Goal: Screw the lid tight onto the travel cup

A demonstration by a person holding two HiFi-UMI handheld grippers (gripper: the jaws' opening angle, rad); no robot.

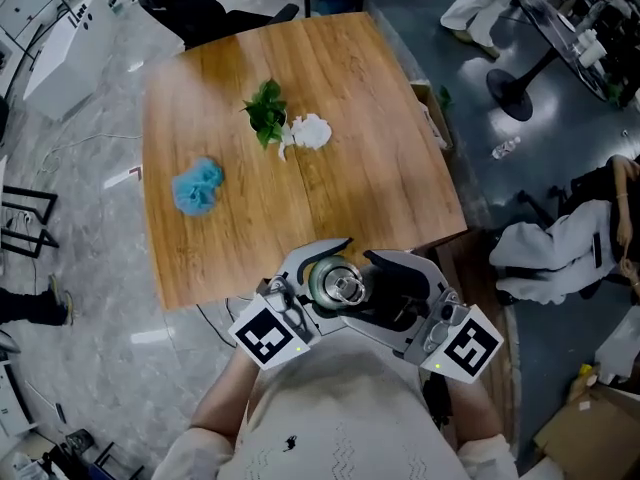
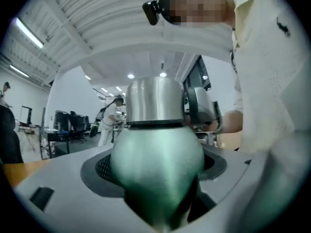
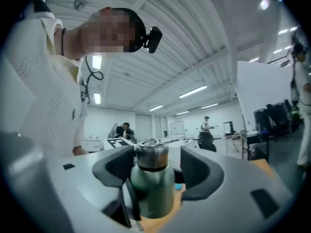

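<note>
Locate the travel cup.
The travel cup sits bottom centre in the head view, clamped in the left hand-held gripper, by the table's near edge.

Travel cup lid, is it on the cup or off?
On. The silver lid sits squarely atop the green cup in both gripper views. How tightly it is screwed, cannot tell.

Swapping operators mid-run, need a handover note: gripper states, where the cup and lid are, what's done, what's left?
Left gripper: shut on the body of the green travel cup, holding it upright near the table's near edge.
Right gripper: open, jaws either side of the silver lid, with a gap showing on one side.
Done: the lid sits on the cup's mouth.
Left: close the right gripper on the lid and twist until tight. How far it is already threaded can't be seen.
</note>
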